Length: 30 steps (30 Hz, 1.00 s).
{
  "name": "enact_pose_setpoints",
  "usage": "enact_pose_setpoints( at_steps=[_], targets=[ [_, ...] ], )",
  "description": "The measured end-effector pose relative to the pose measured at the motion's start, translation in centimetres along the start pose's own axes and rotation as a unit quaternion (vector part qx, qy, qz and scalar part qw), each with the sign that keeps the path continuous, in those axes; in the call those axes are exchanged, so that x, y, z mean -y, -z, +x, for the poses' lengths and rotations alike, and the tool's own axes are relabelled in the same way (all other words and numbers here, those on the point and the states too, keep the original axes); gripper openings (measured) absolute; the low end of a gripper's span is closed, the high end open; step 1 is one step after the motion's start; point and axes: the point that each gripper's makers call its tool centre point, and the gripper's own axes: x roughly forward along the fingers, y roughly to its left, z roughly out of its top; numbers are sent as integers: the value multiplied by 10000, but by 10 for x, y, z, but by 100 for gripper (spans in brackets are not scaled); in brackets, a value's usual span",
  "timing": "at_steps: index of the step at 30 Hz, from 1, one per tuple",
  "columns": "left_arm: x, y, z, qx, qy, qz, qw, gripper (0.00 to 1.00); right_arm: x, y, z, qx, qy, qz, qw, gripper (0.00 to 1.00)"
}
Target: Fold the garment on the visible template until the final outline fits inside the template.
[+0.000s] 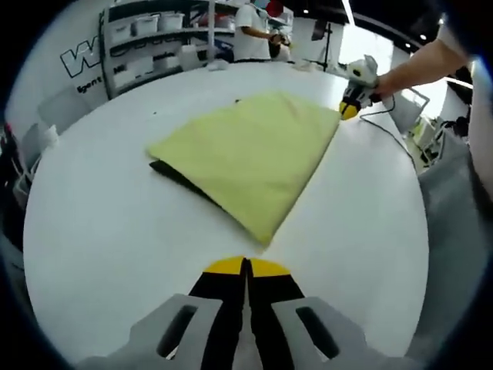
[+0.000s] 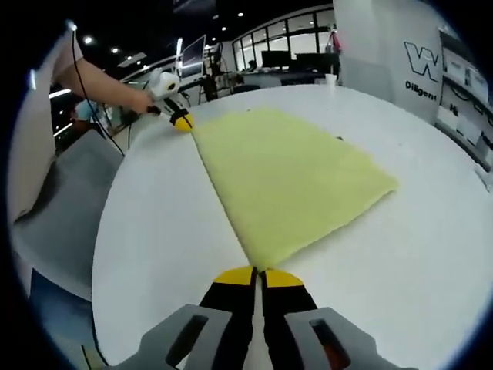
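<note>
A yellow garment (image 1: 250, 154) lies folded into a rough triangle on the round white table (image 1: 100, 231). A dark template (image 1: 179, 177) peeks out under its left edge. My left gripper (image 1: 246, 266) is shut with nothing in it, a short way off the garment's near corner. In the right gripper view it appears again as the left gripper (image 2: 182, 121), held by a hand at the far corner of the garment (image 2: 293, 177). My right gripper (image 2: 258, 274) is shut, its yellow tips right at the garment's near corner. In the left gripper view, the right gripper (image 1: 349, 110) is at the far right corner.
Shelves with boxes (image 1: 154, 31) and a standing person (image 1: 250, 35) are beyond the table. A grey chair (image 2: 69, 208) stands by the table's edge. A cable (image 1: 385, 127) trails from the right gripper. Bare table surrounds the garment.
</note>
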Motion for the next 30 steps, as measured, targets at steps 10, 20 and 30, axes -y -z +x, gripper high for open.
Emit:
enact_pose_setpoints(
  at_steps=[10, 20, 30],
  targets=[
    [11, -20, 4, 230, 171, -240, 9993, 25, 0, -3, -4, 51, -23, 216, 9998, 4],
    [16, -8, 14, -104, 183, 114, 9997, 8, 5, -5, -2, 64, 26, 293, 9995, 0],
    [14, -12, 7, 79, 403, 519, 9978, 2, 7, -3, -5, 81, 10, 70, 9999, 0]
  ],
)
